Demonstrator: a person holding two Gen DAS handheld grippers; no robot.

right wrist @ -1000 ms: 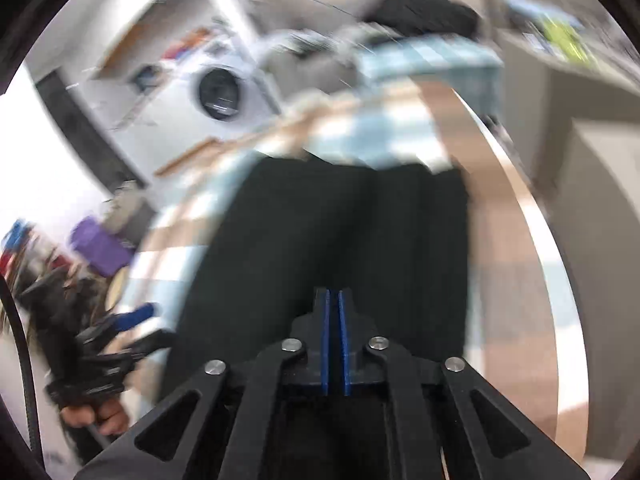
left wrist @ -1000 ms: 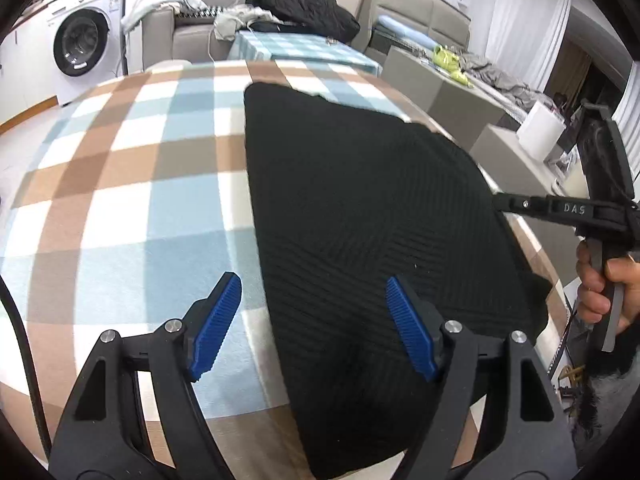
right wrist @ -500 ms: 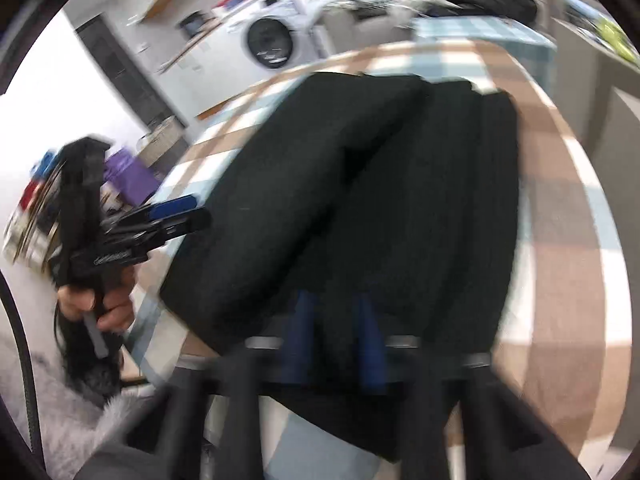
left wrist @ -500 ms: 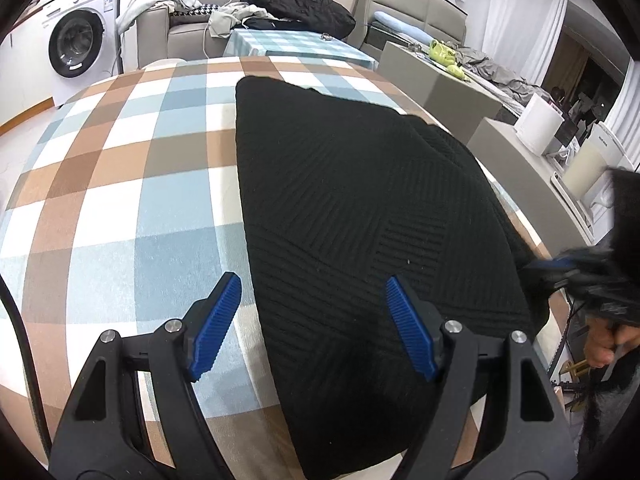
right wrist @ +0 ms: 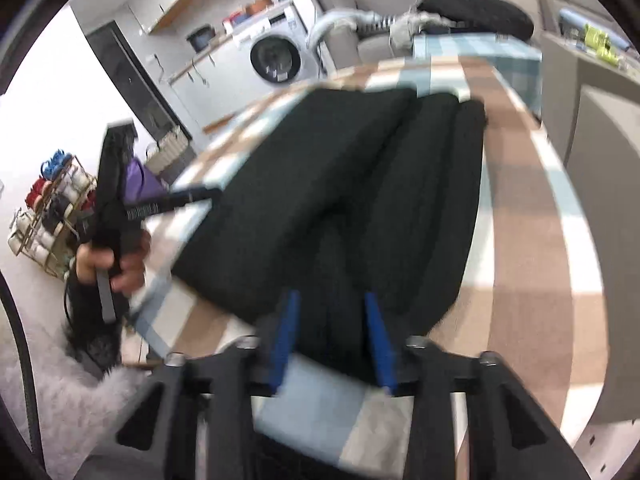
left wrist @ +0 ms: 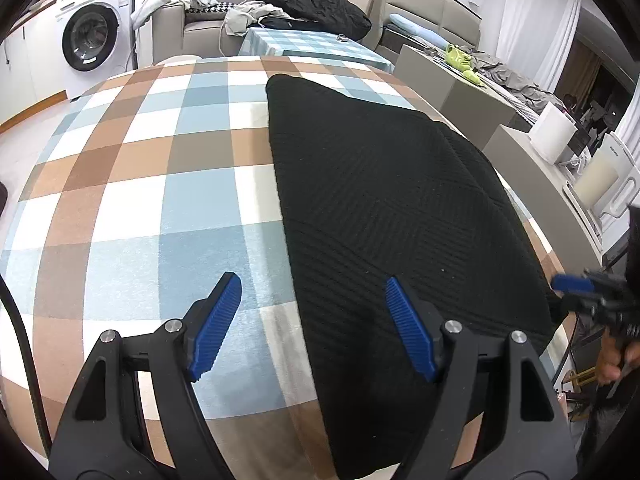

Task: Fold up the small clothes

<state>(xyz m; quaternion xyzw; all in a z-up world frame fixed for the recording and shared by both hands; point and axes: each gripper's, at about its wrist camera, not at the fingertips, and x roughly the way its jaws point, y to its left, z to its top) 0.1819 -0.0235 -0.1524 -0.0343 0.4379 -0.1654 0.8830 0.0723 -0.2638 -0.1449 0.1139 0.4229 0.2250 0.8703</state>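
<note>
From my left wrist, my left tongs point(left wrist: 308, 320) gape wide and empty over the near edge of the checked blue, brown and white tablecloth point(left wrist: 132, 208), astride the left border of the folded black ribbed knit garment point(left wrist: 384, 208), which looks soft, light and limp, best pinched at a corner. From my right wrist, my right tongs point(right wrist: 330, 340) are opening at its near hem with cloth between the blades but unpressed; the print on the other tongs' arm is too blurred to read.

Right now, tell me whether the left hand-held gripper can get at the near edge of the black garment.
Probably yes. The left hand-held gripper hangs open just above the black garment's near left edge, one finger over cloth, the other over the checked tablecloth. Nothing lies between.
</note>
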